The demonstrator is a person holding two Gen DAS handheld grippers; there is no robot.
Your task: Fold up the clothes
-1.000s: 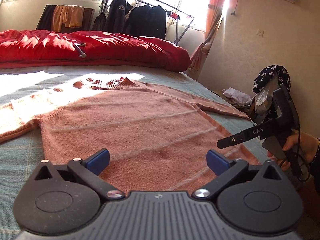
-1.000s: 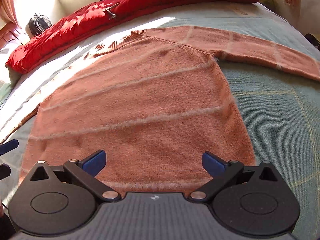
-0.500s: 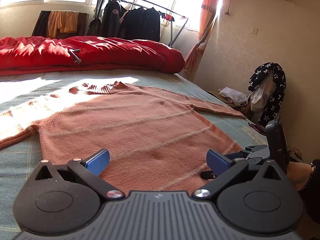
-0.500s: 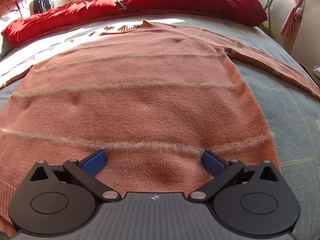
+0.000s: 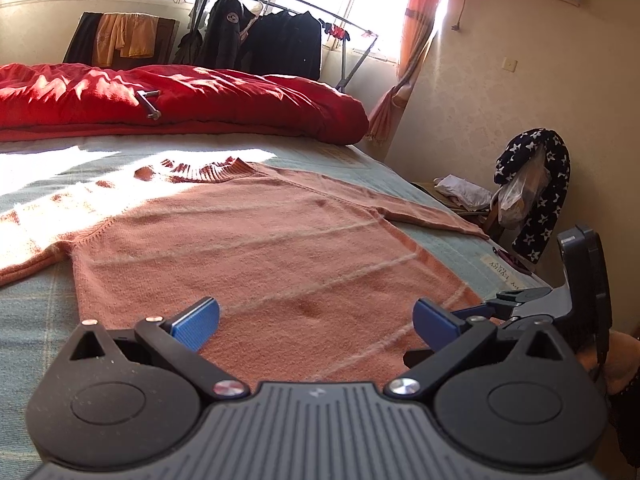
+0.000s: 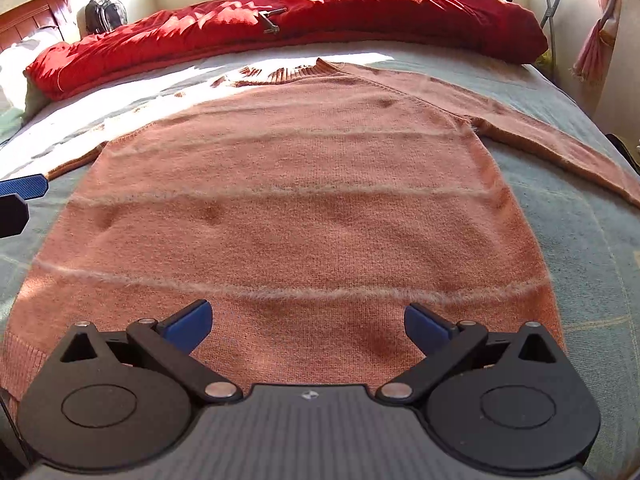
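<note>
A salmon-pink knit sweater (image 6: pixel 304 208) with pale stripes lies flat on the bed, collar away from me, both sleeves spread out sideways. My right gripper (image 6: pixel 307 326) hovers open over the sweater's hem, nothing between its blue pads. My left gripper (image 5: pixel 316 320) is open too, low over the hem on the sweater's (image 5: pixel 256 248) left part. In the left wrist view the right gripper's body shows at the hem's right corner, held by a hand (image 5: pixel 612 356). A blue pad of the left gripper (image 6: pixel 22 186) pokes in at the right view's left edge.
A red duvet (image 5: pixel 176 100) lies bunched across the head of the bed (image 6: pixel 592 248). A clothes rack with dark jackets (image 5: pixel 276 36) stands by the window. A star-patterned cloth (image 5: pixel 536 196) hangs on a chair beside the bed, near the wall.
Both grippers have dropped lower toward the sweater's hem. The right gripper swung from pointing across the bed to facing the collar; it stays open.
</note>
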